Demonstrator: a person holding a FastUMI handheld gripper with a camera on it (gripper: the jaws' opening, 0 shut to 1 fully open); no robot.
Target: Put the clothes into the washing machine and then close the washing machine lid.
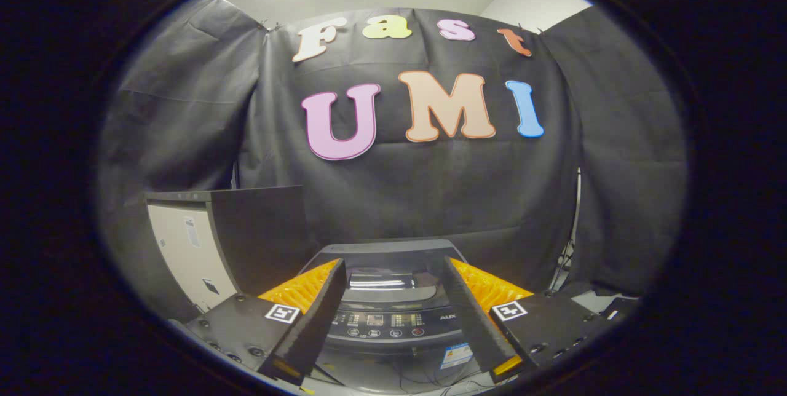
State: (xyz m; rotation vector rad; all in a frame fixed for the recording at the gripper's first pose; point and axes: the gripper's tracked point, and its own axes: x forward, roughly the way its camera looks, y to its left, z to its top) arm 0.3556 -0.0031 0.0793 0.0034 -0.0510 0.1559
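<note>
Washing machine: top-loader, dark, standing against the black cloth wall, seen between the fingers of the tool. Lid appears raised at the rear, with a glossy surface below it; whether the drum is exposed cannot be told. Control panel along the front edge, facing the tool. Tool: spread wide, grasping nothing, held level before the machine, probably as an approach stance. Clothes: none identifiable. Cabinet, pale with dark top, stands just left of the machine; cables hang at right. Nothing stands between tool and lid.
</note>
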